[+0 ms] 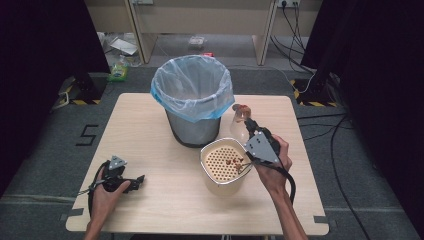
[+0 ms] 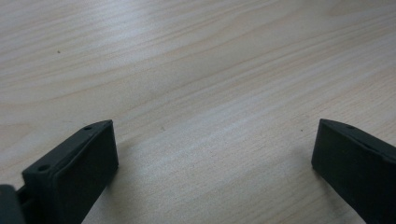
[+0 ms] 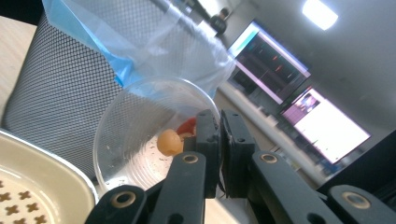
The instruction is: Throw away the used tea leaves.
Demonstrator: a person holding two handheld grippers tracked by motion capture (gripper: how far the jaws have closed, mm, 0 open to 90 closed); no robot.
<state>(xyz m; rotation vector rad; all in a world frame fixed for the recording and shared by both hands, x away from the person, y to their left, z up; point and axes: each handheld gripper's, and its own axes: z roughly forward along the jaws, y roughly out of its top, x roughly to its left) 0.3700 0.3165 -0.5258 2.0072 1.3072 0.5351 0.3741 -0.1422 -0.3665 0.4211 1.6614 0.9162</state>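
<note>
My right gripper [image 1: 246, 123] is shut on the rim of a clear plastic cup [image 1: 240, 114], which is tipped on its side beside the bin. In the right gripper view the jaws [image 3: 219, 122] pinch the cup [image 3: 133, 140] wall; a small tan ball [image 3: 169, 142] and a red bit lie inside. Below the cup sits a cream strainer bowl [image 1: 206, 152] with a perforated insert and a few brown bits [image 1: 234, 161]. My left gripper [image 1: 137, 181] rests open on the table at the front left, its jaws [image 2: 215, 135] wide apart over bare wood.
A grey mesh bin [image 1: 192, 127] lined with a blue-edged plastic bag stands mid-table just behind the strainer [image 3: 46, 165]; the bin [image 3: 56, 93] is close to the cup. The wooden table [image 1: 150, 120] has free room at left and front. Cables lie on the floor at right.
</note>
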